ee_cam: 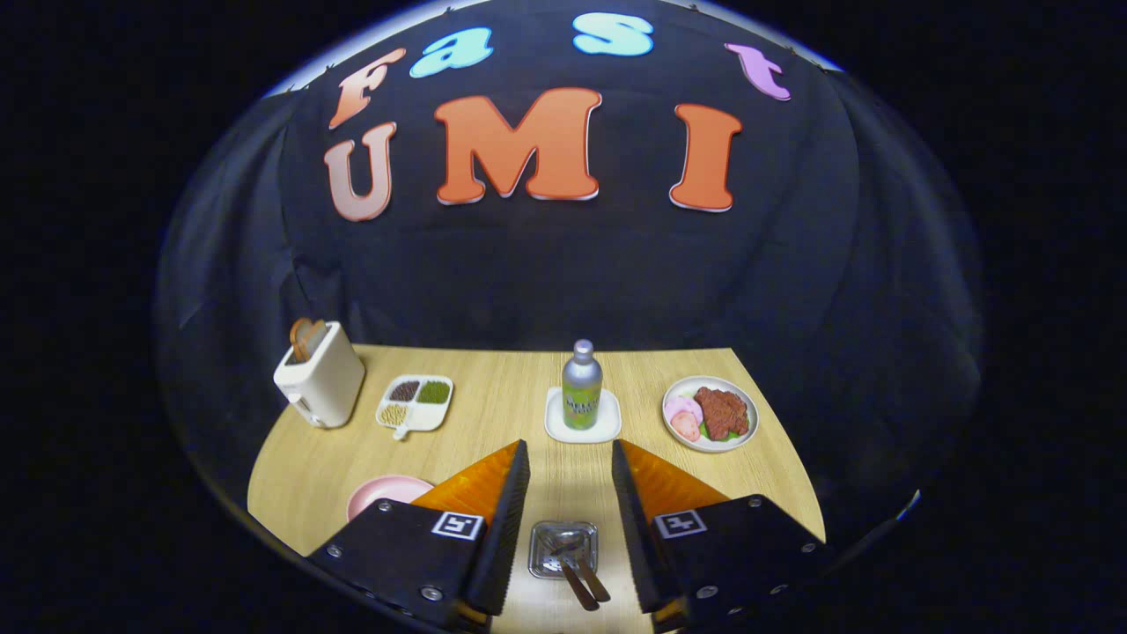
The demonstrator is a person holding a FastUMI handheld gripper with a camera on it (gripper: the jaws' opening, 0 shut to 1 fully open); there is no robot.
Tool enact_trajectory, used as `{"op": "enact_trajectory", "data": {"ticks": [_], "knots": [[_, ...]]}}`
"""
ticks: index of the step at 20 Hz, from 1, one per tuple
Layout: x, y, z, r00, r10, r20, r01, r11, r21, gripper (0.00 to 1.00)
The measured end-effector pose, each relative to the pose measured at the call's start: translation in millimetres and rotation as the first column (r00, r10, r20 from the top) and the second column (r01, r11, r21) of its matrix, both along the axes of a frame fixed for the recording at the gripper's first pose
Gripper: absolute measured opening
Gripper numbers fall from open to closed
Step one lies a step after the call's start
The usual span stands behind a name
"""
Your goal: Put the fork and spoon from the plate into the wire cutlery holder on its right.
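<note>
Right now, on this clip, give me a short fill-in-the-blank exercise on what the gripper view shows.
1. The gripper has its jaws ____, holding nothing.
2. Two utensil handles stick out of the ____, which sits between the fingers.
3. The bottle stands upright on a small white ____.
4. Slices of bread poke out of the ____ beside the sectioned dish.

Missing words: open; cutlery holder; tray; toaster

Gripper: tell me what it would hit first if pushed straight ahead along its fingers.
Probably the bottle on its small white tray, which sits centred just beyond the open gripper. The cutlery holder, with handles sticking out, lies lower, between the fingers. Depth is unclear, so the gripper might pass over the tray.
</note>
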State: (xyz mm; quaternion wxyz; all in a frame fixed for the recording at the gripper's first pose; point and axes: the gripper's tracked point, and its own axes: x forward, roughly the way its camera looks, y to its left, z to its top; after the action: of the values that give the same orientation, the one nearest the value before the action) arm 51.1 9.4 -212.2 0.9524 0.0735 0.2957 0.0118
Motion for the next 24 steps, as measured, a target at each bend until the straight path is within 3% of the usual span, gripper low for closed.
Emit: {"op": "enact_trajectory", "data": {"ticks": [1,3,9,17,24], "knots": [[4.9,-3.7,14.1,0.999,-0.013,0.051,0.013,1.000,0.000,0.67],[13.1,-11.2,45.0,0.987,-0.039,0.156,0.041,0.999,-0.009,0.78],[20.3,-14.3,122.9,0.909,-0.041,0.414,0.072,0.996,-0.059,0.91],[-0.7,-9.3,192.2,0.827,-0.057,0.559,0.065,0.998,0.005,0.94],[-5.8,-12.5,207.5,0.791,-0.072,0.608,0.073,0.997,0.023,0.94]]}}
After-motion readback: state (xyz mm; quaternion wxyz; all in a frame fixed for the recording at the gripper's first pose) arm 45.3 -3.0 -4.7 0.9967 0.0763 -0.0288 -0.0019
